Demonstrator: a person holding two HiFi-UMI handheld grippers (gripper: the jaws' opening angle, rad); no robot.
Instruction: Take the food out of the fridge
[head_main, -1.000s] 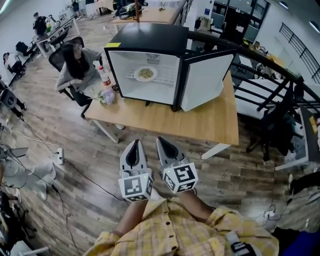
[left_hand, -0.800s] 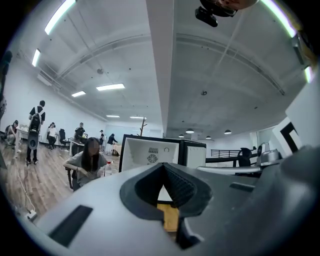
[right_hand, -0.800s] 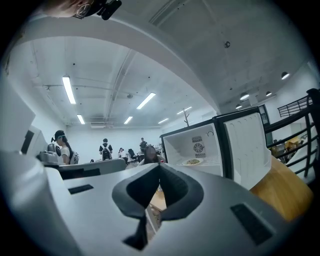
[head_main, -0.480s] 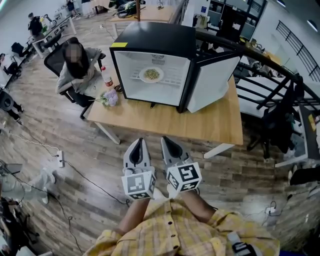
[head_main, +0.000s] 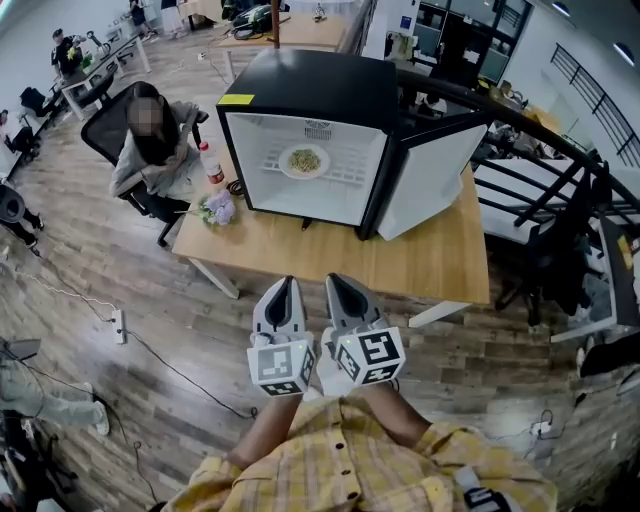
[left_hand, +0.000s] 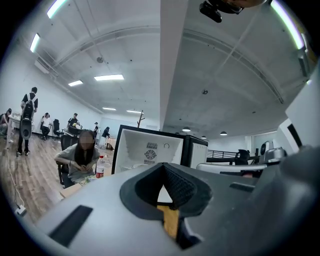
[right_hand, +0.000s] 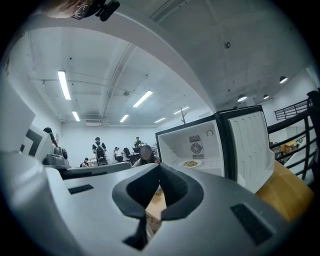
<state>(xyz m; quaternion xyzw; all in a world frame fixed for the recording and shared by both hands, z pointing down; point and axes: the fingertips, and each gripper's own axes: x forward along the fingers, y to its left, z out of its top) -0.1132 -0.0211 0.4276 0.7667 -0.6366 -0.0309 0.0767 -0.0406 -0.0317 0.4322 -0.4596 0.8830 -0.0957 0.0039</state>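
Note:
A black mini fridge (head_main: 320, 95) stands on a wooden table (head_main: 330, 250), its door (head_main: 428, 175) swung open to the right. Inside, on a wire shelf, sits a white plate of food (head_main: 304, 160), which also shows small in the right gripper view as the plate (right_hand: 190, 163). My left gripper (head_main: 283, 298) and right gripper (head_main: 342, 294) are held side by side close to my body, short of the table's near edge. Both are shut with nothing between the jaws. The fridge (left_hand: 145, 150) shows ahead in the left gripper view.
A seated person (head_main: 150, 140) is at the table's left end, beside a drink bottle (head_main: 211, 163) and a small bunch of flowers (head_main: 217, 210). Black railings (head_main: 540, 150) run on the right. A power strip and cables (head_main: 118, 325) lie on the wood floor at left.
The fridge and table have come closer and lower in the head view. Both grippers stay together and shut.

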